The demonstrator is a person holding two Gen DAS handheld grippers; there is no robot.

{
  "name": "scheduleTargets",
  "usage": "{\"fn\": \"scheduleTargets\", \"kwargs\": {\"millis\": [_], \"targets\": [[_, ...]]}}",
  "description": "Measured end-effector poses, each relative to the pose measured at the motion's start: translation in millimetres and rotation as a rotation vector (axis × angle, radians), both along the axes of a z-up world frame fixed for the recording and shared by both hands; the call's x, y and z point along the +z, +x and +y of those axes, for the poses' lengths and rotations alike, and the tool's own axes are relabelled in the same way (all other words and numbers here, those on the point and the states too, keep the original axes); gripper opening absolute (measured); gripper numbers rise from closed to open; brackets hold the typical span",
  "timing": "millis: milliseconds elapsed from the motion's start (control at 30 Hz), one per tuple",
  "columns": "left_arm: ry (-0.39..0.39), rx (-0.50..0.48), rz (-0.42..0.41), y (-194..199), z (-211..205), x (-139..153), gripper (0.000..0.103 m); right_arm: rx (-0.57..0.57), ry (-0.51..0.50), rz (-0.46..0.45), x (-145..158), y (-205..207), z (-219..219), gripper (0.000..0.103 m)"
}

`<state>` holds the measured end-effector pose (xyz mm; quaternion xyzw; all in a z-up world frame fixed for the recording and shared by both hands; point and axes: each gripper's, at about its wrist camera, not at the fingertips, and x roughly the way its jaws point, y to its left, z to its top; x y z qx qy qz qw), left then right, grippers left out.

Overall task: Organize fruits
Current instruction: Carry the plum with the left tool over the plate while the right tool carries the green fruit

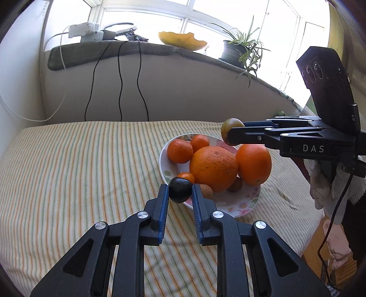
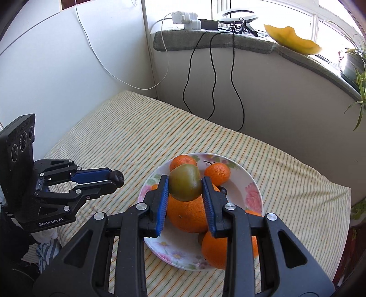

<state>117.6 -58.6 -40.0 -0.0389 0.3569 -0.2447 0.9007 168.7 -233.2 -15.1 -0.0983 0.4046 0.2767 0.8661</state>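
Blue-padded fingers (image 1: 163,198) of left gripper (image 1: 180,190) clamped on a small dark fruit (image 1: 180,190), held in the air just before the near rim of the plate (image 1: 238,206). Right gripper (image 2: 185,182) likewise closed, pads pressing both sides of an olive-green fruit (image 2: 184,182), held above the big orange (image 2: 189,214); from the left wrist, seen reaching in from the right over the plate's far side. On the flowered plate: two large oranges, the second (image 1: 254,165) to the right of the first, two tangerines (image 1: 180,150) at the back, a smaller orange fruit (image 1: 186,177) at the near edge, two brownish round things (image 1: 207,190) near the front, too small to identify. Plate on a striped cloth (image 1: 80,171) covering the table. Behind, a pale wall with black cables (image 1: 120,86) and a white one hanging from the sill. On the sill, a power strip (image 1: 85,30), a ring light (image 2: 238,14), a yellow melon rind (image 1: 183,41), a potted plant (image 1: 240,50).
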Motion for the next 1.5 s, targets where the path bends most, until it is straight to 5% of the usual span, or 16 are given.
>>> {"fn": "scheduleTargets", "kwargs": {"millis": [767, 1500], "targets": [[0.027, -0.122, 0.025, -13.4, -66.3, -6.6, 0.019, -0.064, 0.024, 0.021, -8.2, 21.1, -38.4, 0.030], [0.040, -0.118, 0.032, -11.4, -72.3, -9.7, 0.020, -0.055, 0.002, 0.031, -13.8, 25.3, -32.9, 0.031]]}}
